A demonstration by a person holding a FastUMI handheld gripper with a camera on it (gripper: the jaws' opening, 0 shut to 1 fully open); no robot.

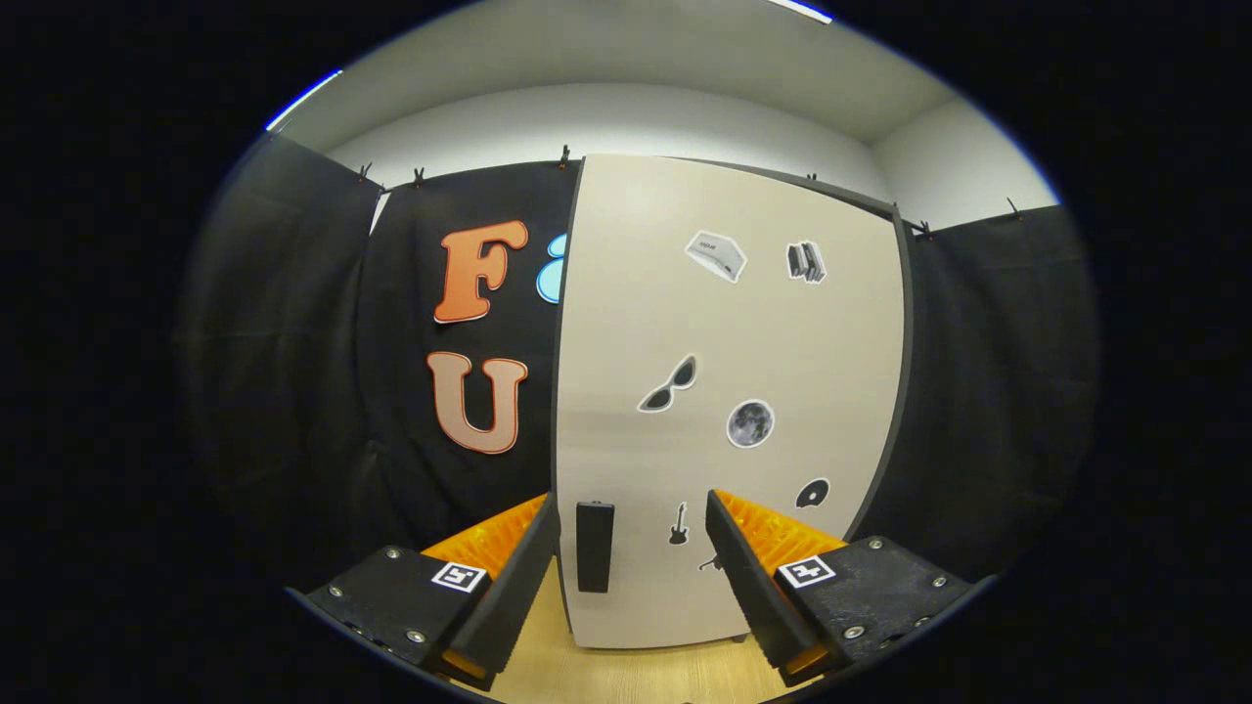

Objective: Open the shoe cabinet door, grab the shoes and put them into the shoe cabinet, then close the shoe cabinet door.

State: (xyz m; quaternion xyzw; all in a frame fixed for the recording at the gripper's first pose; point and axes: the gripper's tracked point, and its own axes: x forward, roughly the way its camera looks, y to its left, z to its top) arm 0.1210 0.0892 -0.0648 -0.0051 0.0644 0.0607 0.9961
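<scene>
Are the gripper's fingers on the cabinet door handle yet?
Apart. In the gripper view the open gripper frames the dark handle on the shoe cabinet door, with pale door showing between the handle and each finger.

tool [631, 548] | fingers [509, 587] spread wide apart | level, pointing forward | holding nothing

Recording booth | black cloth wall [293, 391] | clipped drapes | plain ceiling [626, 59]
</scene>
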